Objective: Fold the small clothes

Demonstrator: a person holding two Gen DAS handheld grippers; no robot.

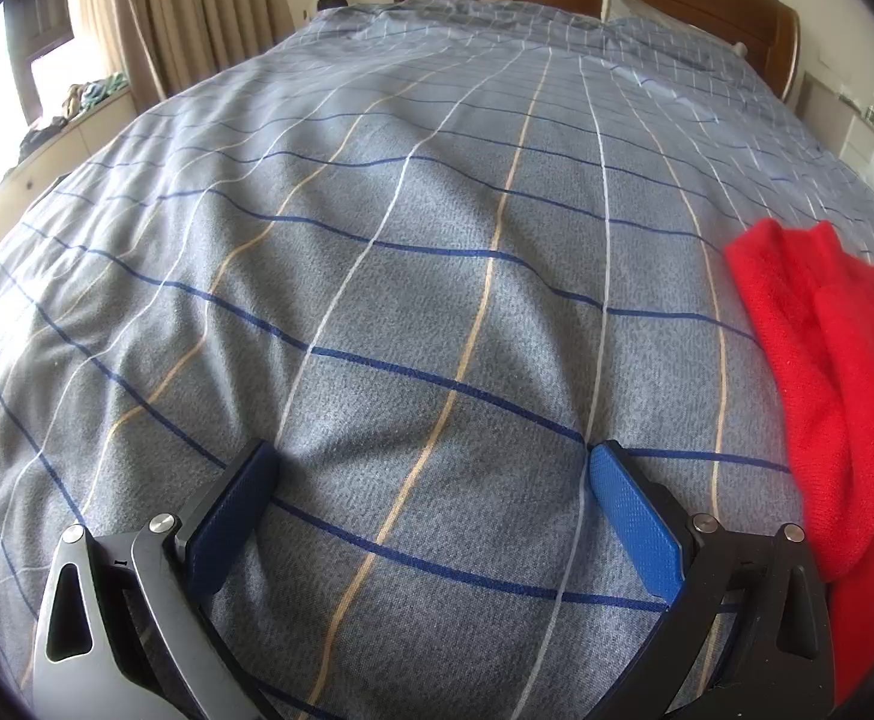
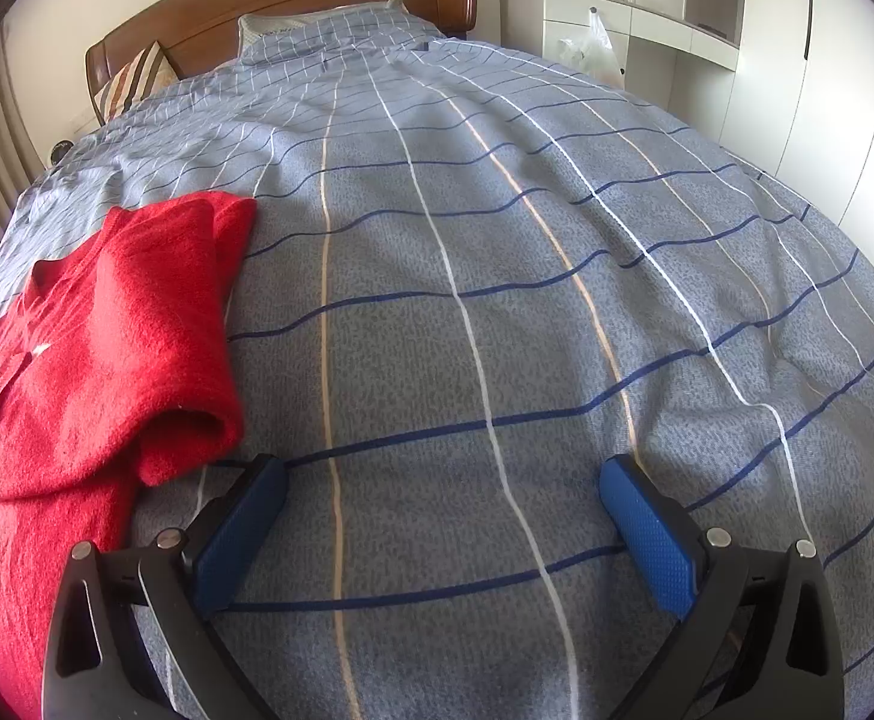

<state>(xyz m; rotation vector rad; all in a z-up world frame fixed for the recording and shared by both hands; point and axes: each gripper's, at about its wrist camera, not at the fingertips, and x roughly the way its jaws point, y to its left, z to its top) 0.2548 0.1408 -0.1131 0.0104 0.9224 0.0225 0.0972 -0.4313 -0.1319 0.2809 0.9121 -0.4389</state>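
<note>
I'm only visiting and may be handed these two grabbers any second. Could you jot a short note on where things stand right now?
Left gripper: jaws wide open, nothing between them, over bare bedspread.
Right gripper: jaws wide open, also empty.
The red knitted sweater lies on the grey checked bedspread between the two grippers, to the right of the left one and to the left of the right one. Neither touches it.
Done: one side, with a sleeve, looks folded over the body.
Left: probably the remaining folds; the lower part runs out of view, so check it before gripping.
</note>
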